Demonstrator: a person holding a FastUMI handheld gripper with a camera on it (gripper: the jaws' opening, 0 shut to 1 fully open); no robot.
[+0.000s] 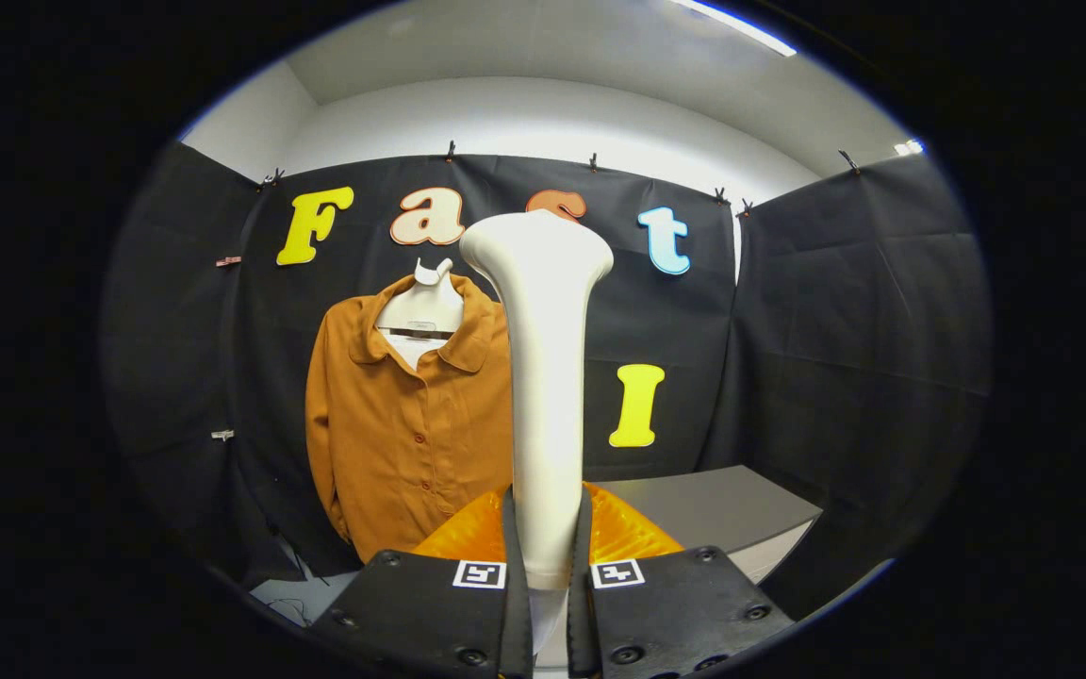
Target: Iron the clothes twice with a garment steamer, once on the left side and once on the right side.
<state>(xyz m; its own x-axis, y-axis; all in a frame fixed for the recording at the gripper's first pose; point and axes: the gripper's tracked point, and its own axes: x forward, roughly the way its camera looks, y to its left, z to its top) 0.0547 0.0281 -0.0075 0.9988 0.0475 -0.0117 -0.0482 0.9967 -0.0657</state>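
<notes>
A: Gripper (548,552) closed down to a narrow gap, both fingers (430,604) pressed against the handle of the white garment steamer (546,377).

B: Held upright?

A: Upright, yes. Handle rising straight up from between the fingers, flaring into the wider head at the top, overlapping the black cloth wall (788,311) behind.

B: And the clothes?

A: Rust-orange button-up shirt (402,424) hung on a white hanger (422,304) against the wall, beyond the fingers and just left of the steamer. Collar open, row of buttons running down the front, one sleeve hanging along the left edge. Right part of the shirt hidden behind the steamer's handle.

B: Steamer head touching the fabric?

A: Cannot tell; head seen above the collar level, seemingly nearer than the shirt.

B: Anything else close by?

A: Translucent orange piece (623,533) just ahead of the fingers at the foot of the handle, showing on both sides. Grey tabletop (732,509) beyond that, to the right, below the wall. White ceiling (552,57) above the cloth.
</notes>
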